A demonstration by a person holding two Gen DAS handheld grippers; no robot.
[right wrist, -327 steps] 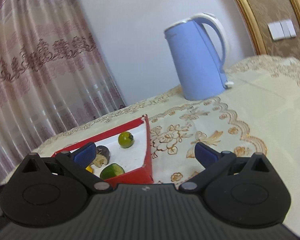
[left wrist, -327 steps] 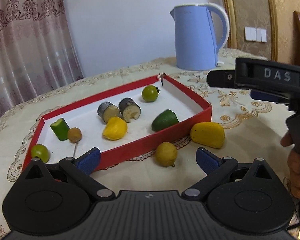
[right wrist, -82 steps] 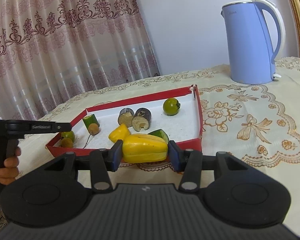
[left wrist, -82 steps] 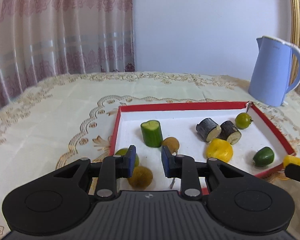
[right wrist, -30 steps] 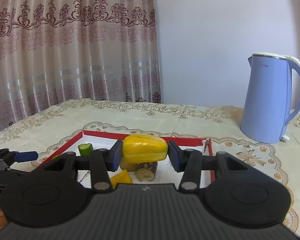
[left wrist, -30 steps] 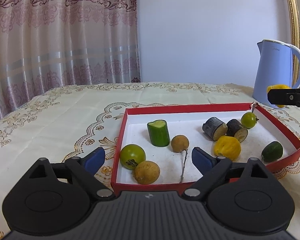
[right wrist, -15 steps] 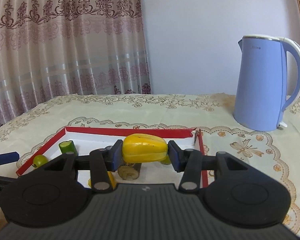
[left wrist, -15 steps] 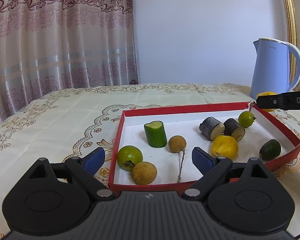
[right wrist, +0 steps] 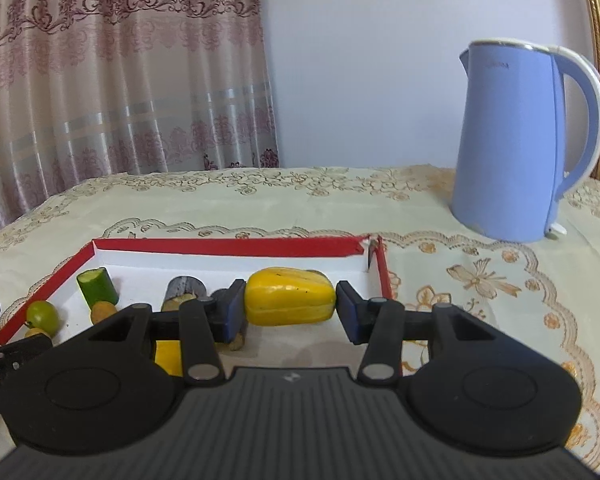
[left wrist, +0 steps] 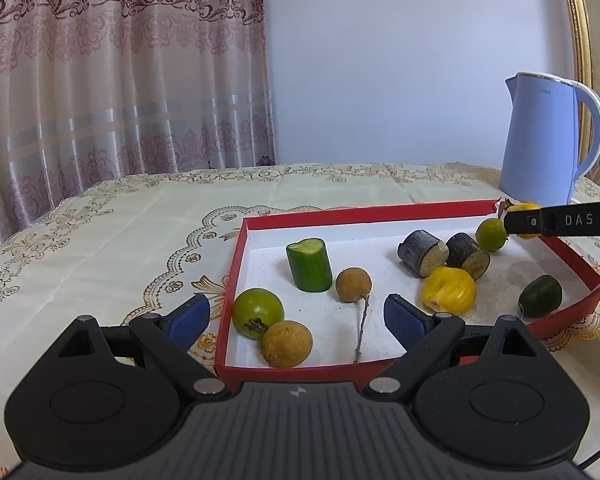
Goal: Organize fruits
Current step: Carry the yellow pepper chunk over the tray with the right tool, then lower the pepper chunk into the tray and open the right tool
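A red tray [left wrist: 364, 213] with a white floor holds several fruits: a green tomato [left wrist: 258, 312], a brown longan [left wrist: 286, 344], a cucumber piece [left wrist: 309, 265], a stemmed longan [left wrist: 353, 285], two dark sugarcane pieces [left wrist: 422, 247], a yellow fruit [left wrist: 449, 290], a small green fruit [left wrist: 540, 301] and a lime [left wrist: 490, 233]. My left gripper [left wrist: 296, 318] is open and empty over the tray's near-left corner. My right gripper [right wrist: 290, 306] is shut on a yellow fruit [right wrist: 290, 296] and holds it above the tray's right end [right wrist: 384, 268]; it also shows in the left wrist view [left wrist: 564, 220].
A blue electric kettle [right wrist: 516, 140] stands on the embroidered tablecloth [left wrist: 100, 232] behind the tray's right corner. A curtain [left wrist: 120, 72] hangs behind the table. A gold frame edge [left wrist: 576, 20] runs up the right.
My right gripper has come lower and closer over the tray's far right end with the yellow fruit in it. My left gripper has stayed open and nearly still.
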